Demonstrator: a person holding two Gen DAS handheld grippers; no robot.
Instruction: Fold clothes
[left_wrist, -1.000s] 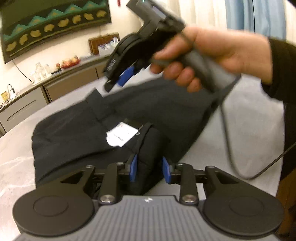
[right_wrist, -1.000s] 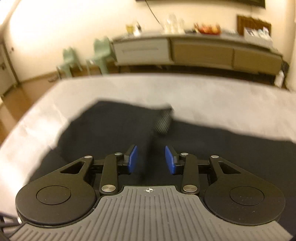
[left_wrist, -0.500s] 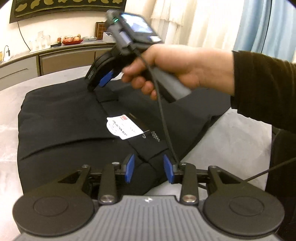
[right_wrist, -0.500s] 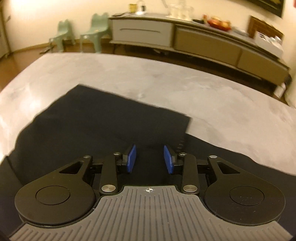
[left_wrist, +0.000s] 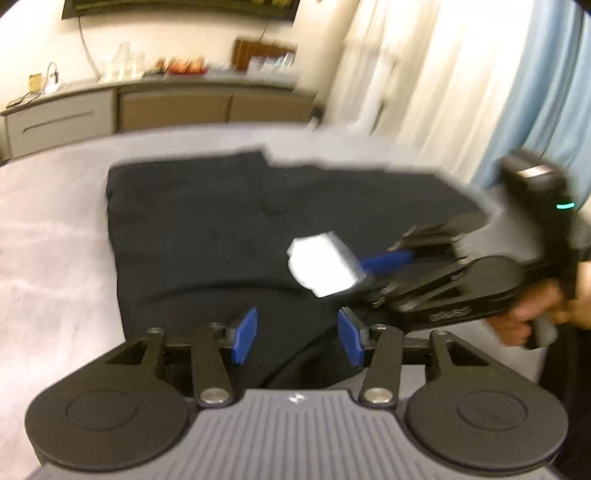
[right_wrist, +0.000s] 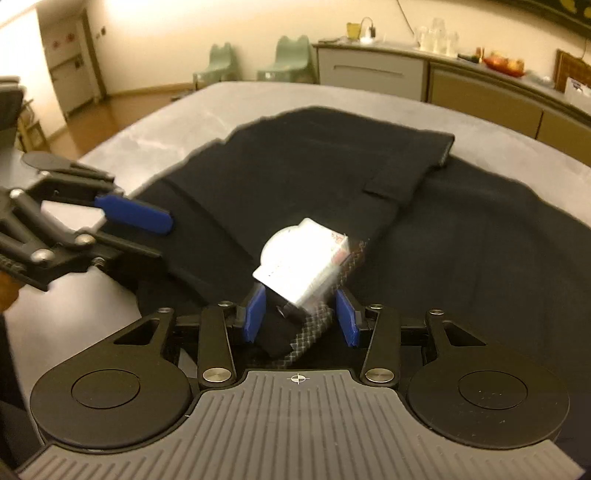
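Note:
A black garment (left_wrist: 203, 229) lies spread on the grey table (left_wrist: 55, 240), with a white tag (left_wrist: 321, 266) near its front. My left gripper (left_wrist: 297, 332) hovers low over the garment's near edge, its jaws opening, the pads clear of the cloth. In the right wrist view the garment (right_wrist: 461, 258) has a folded flap on top. My right gripper (right_wrist: 301, 317) has its jaws opening around a waistband strip with patterned lining, just below the tag (right_wrist: 303, 258). The right gripper (left_wrist: 373, 275) reaches in from the right beside the tag. The left gripper (right_wrist: 162, 238) shows at the left edge.
A long sideboard (left_wrist: 166, 107) with bottles and a fruit bowl runs along the back wall. Pale and blue curtains (left_wrist: 461, 92) hang to the right. Two green chairs (right_wrist: 288, 59) stand beyond the table (right_wrist: 184, 122). A hand (left_wrist: 532, 317) holds the right gripper's handle.
The right gripper came down from above the garment to low beside the tag, and the waistband now sits between its jaws. Both grippers' jaws stand wider. The left view swung across the garment.

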